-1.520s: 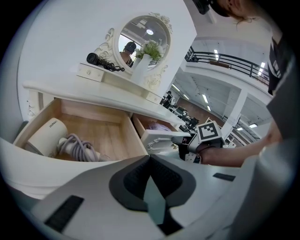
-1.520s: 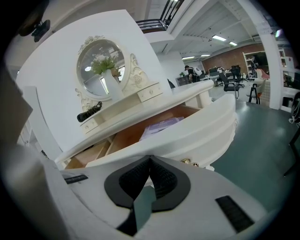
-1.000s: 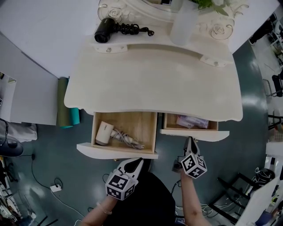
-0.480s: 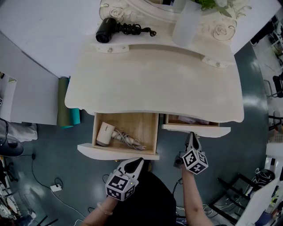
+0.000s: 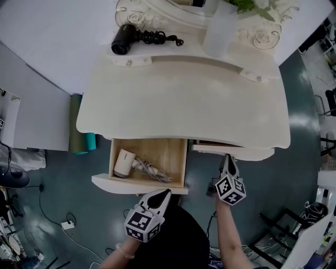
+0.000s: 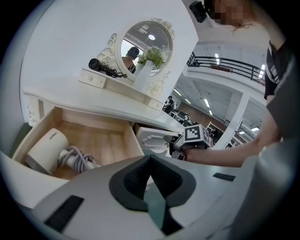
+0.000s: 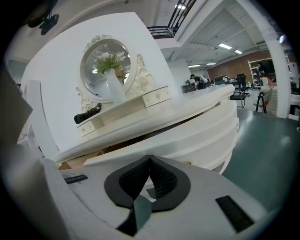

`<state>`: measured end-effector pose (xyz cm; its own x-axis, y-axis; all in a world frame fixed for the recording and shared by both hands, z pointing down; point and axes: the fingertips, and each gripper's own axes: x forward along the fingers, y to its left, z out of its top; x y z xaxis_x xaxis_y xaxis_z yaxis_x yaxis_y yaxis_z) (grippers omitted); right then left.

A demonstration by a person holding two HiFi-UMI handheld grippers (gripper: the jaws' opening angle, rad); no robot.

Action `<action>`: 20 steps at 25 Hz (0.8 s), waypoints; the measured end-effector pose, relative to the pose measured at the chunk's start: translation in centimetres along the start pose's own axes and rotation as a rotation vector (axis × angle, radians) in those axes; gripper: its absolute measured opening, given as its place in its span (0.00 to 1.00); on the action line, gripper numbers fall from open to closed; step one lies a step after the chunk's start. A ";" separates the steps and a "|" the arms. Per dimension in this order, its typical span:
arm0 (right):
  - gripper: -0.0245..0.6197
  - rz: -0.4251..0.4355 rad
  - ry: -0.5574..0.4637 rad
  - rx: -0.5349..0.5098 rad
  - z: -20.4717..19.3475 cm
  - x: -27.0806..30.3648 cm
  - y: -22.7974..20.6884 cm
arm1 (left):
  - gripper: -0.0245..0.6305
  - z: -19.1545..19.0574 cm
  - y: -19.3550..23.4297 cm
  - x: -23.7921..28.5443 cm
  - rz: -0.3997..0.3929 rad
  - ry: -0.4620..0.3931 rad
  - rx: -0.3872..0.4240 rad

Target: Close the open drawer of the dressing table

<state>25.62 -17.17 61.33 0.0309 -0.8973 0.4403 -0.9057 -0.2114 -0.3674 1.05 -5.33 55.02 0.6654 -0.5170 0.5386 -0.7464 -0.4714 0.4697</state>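
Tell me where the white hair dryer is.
Head view, left of centre: the white dryer lies at the left end of the open left drawer, its cord beside it, ahead of the left tool.

1. Black hair dryer (image 5: pixel 122 44) on its side, curly black cord (image 5: pixel 157 37) trailing to the right.
2. Pale vase (image 5: pixel 218 29) upright, green sprigs (image 5: pixel 244 4) in it, in front of an oval mirror (image 6: pixel 146 47).
3. White hair dryer (image 5: pixel 123 163) lying flat, grey cord (image 5: pixel 149 169) bunched just beside it.
4. Green roll (image 5: pixel 76 123) on the dark teal floor (image 5: pixel 52 184), a shorter teal roll (image 5: pixel 89 141) touching it.
5. White plug block (image 5: pixel 67 225) with a cable, lower left.
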 end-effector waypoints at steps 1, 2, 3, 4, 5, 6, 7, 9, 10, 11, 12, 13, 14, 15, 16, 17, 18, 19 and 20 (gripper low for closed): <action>0.08 0.002 -0.002 -0.004 0.0 0.1 0.0 | 0.07 0.1 0.0 0.1 -0.001 0.004 0.000; 0.08 0.005 -0.004 -0.007 0.1 0.2 0.1 | 0.07 0.3 -0.1 0.3 -0.001 0.008 -0.001; 0.08 0.007 -0.006 -0.009 0.2 0.3 0.1 | 0.07 0.5 -0.1 0.4 -0.001 0.010 -0.002; 0.08 0.008 -0.008 -0.012 0.3 0.4 0.1 | 0.07 0.7 -0.1 0.6 -0.001 0.011 -0.002; 0.08 0.009 -0.010 -0.012 0.4 0.6 0.1 | 0.07 1.0 -0.1 0.8 -0.001 0.011 -0.001; 0.08 0.009 -0.012 -0.011 0.4 0.8 0.1 | 0.07 1.2 0.0 1.0 -0.002 0.010 0.000; 0.08 0.009 -0.013 -0.008 0.5 0.9 0.1 | 0.07 1.5 0.0 1.2 -0.003 0.010 0.002; 0.08 0.011 -0.016 -0.004 0.6 1.3 0.2 | 0.07 2.0 0.1 1.6 -0.003 0.008 0.005; 0.08 0.013 -0.018 -0.004 0.7 1.5 0.2 | 0.07 2.3 0.2 1.7 -0.001 0.006 0.006; 0.08 0.014 -0.021 -0.005 0.9 1.7 0.3 | 0.07 2.5 0.2 1.8 0.000 0.004 0.006; 0.08 0.016 -0.023 -0.007 1.0 1.9 0.3 | 0.07 2.6 0.3 1.8 0.002 0.002 0.005; 0.08 0.017 -0.025 -0.009 1.1 2.1 0.3 | 0.07 2.7 0.4 1.9 0.005 0.002 0.003; 0.08 0.018 -0.027 -0.010 1.1 2.3 0.3 | 0.07 2.8 0.5 1.9 0.007 0.003 0.001; 0.08 0.020 -0.029 -0.009 1.2 2.5 0.4 | 0.07 2.8 0.5 1.9 0.008 0.005 -0.001; 0.08 0.021 -0.031 -0.009 1.3 2.7 0.4 | 0.07 2.8 0.5 1.9 0.009 0.007 -0.001; 0.08 0.023 -0.034 -0.008 1.5 2.9 0.4 | 0.07 2.7 0.5 1.9 0.009 0.011 -0.002; 0.08 0.024 -0.037 -0.008 1.6 3.1 0.4 | 0.07 2.7 0.5 2.0 0.008 0.014 -0.001; 0.08 0.024 -0.039 -0.010 1.7 3.3 0.5 | 0.07 2.7 0.5 2.0 0.007 0.016 -0.001; 0.08 0.024 -0.041 -0.014 1.7 3.5 0.5 | 0.07 2.7 0.5 2.1 0.006 0.018 -0.001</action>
<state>26.00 -21.10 61.27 0.0265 -0.9171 0.3978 -0.9124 -0.1847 -0.3653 2.04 -8.55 54.51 0.6609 -0.5070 0.5534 -0.7502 -0.4681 0.4670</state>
